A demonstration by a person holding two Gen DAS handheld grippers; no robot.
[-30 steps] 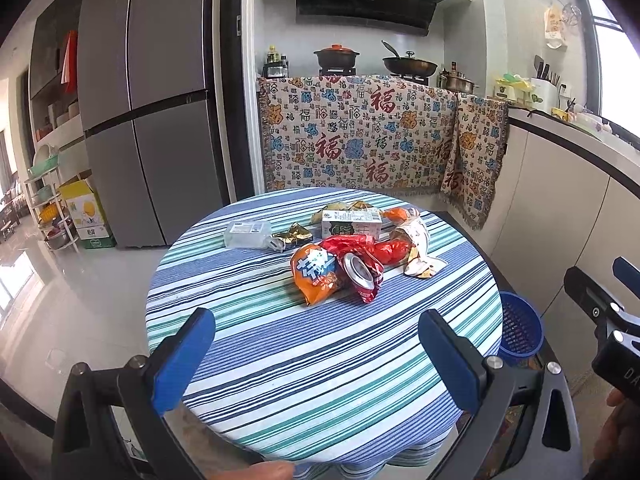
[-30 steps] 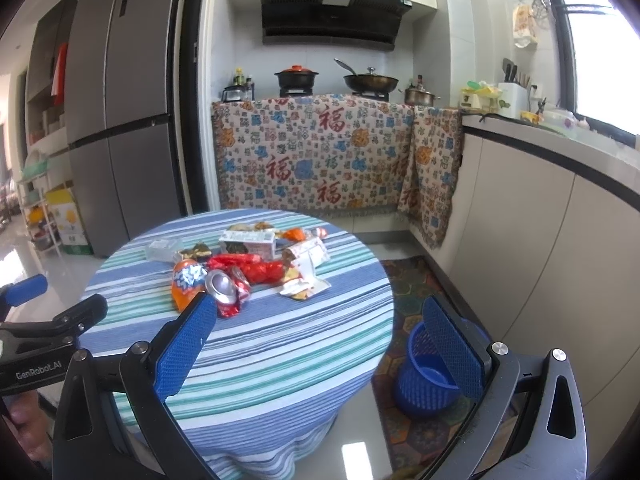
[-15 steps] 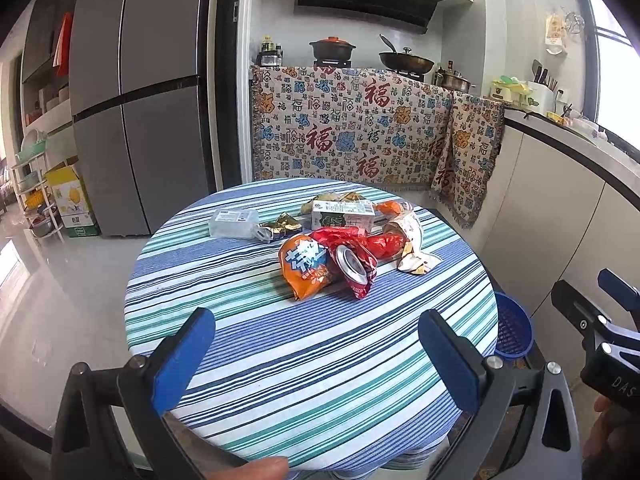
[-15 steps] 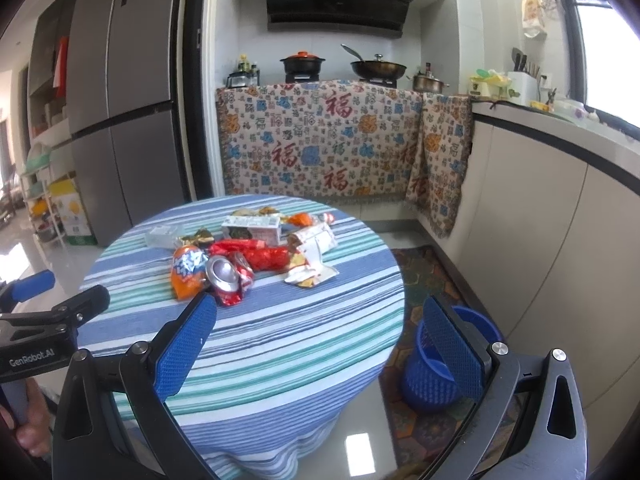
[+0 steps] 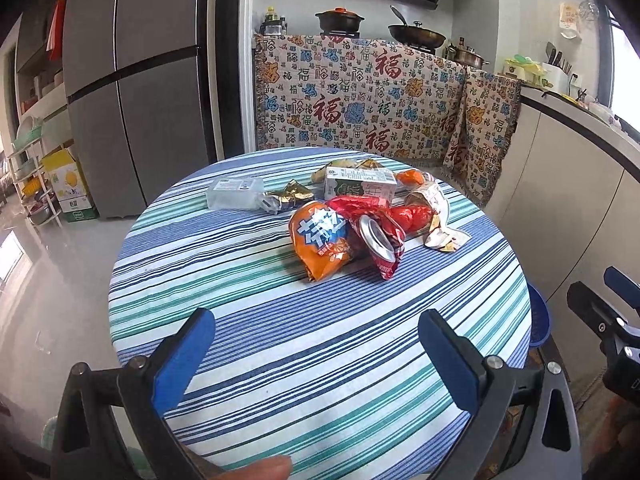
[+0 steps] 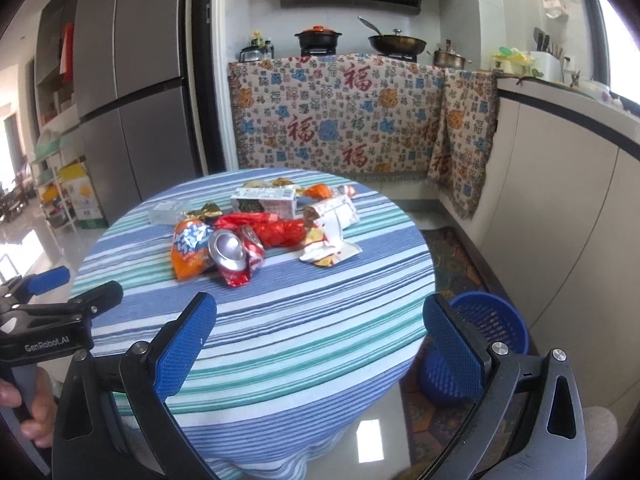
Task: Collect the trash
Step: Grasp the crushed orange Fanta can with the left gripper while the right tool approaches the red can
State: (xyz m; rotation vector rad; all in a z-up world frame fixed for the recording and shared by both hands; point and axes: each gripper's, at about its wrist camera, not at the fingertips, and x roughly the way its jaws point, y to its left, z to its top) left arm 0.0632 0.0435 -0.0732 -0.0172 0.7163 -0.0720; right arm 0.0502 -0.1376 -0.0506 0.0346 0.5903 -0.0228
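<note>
Holding both tools over the near edge of the round striped table, I kept my left gripper spread wide with nothing between its blue pads, and my right gripper was spread and empty as well. The trash lay heaped past the table's middle: an orange snack bag touching a crushed red can, a milk carton behind them. A blue basket stood on the floor beside the table.

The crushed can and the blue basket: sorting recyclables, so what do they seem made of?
The crushed can looks like thin aluminium: bare, shiny silver end, dented red printed body. The blue basket beside the table looks like moulded plastic, with matte, perforated mesh walls.
</note>
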